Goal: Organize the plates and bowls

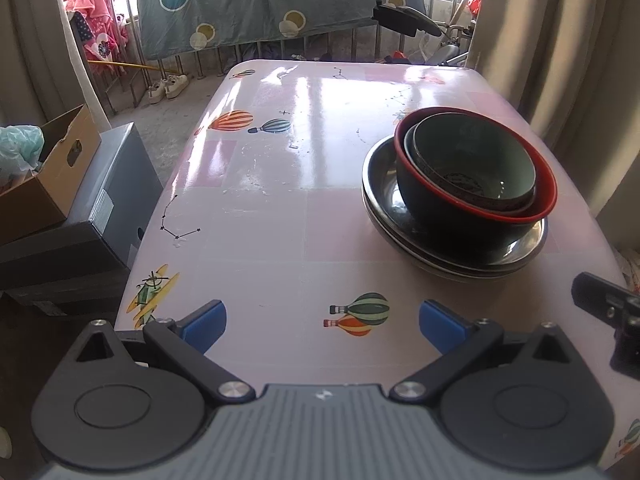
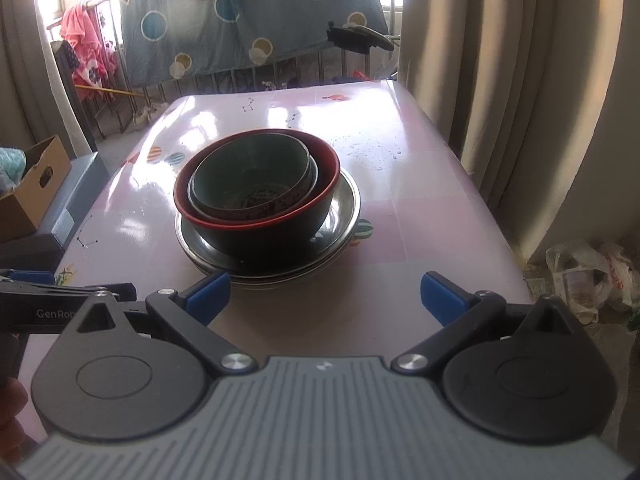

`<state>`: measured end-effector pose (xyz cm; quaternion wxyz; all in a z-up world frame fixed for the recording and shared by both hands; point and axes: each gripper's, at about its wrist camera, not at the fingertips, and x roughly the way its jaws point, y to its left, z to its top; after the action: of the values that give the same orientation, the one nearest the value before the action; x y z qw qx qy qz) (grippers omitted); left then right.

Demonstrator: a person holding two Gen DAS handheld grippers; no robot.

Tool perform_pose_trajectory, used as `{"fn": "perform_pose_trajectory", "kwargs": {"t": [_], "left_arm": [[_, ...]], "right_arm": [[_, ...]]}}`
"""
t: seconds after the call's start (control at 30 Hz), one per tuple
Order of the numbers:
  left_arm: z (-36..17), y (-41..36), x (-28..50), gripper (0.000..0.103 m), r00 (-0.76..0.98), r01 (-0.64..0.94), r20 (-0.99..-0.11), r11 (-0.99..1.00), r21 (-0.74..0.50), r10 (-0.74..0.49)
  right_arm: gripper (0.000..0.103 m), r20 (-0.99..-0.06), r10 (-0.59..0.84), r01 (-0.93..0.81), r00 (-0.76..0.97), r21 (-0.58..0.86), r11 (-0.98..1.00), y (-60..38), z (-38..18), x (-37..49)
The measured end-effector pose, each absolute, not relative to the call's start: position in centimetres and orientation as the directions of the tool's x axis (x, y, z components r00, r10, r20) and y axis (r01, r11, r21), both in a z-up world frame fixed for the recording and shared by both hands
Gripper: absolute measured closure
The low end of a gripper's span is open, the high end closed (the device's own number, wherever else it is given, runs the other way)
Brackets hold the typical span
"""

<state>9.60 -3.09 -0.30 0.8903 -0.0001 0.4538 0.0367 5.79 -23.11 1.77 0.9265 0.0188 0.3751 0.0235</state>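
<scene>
Stack complete on the worktop (image 2: 400,220): green bowl (image 2: 252,172) nested in red bowl (image 2: 256,208), both seated in the steel plates (image 2: 344,208). In the right wrist view, stack at 12 o'clock of the right gripper (image 2: 325,294), just beyond its blue pads (image 2: 208,296), apart from them. In the left wrist view, stack at 1 o'clock of the left gripper (image 1: 323,322), well apart.

Both sets of jaws released, spread wide, nothing between them; only bare worktop in the gaps.

Task looks near done, all dishes gathered into one pile.

Risks from here:
- Green bowl sits tilted and off-centre inside the red one; a nudge could rock or rattle it.
- Red bowl rides off-centre on the plates; a bump at the rim could tip it on the shallow steel dish.
- Right pad at 10 o'clock lies close to the plate edge; a careless sweep could shove the pile.
- Glossy worktop, likely slick; pile could slide toward the edge by the curtain (image 2: 500,80) if pushed.
</scene>
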Motion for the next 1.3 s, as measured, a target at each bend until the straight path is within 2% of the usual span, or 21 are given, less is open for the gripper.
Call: {"fn": "perform_pose_trajectory", "kwargs": {"t": [1.3], "left_arm": [[0.6,-2.2,9.1,0.0,0.599,-0.093,-0.798,0.996,0.019,0.071]], "right_arm": [[0.001,-0.707,0.08,-0.065,0.703,0.048,0.997,-22.2,1.9,5.9]]}}
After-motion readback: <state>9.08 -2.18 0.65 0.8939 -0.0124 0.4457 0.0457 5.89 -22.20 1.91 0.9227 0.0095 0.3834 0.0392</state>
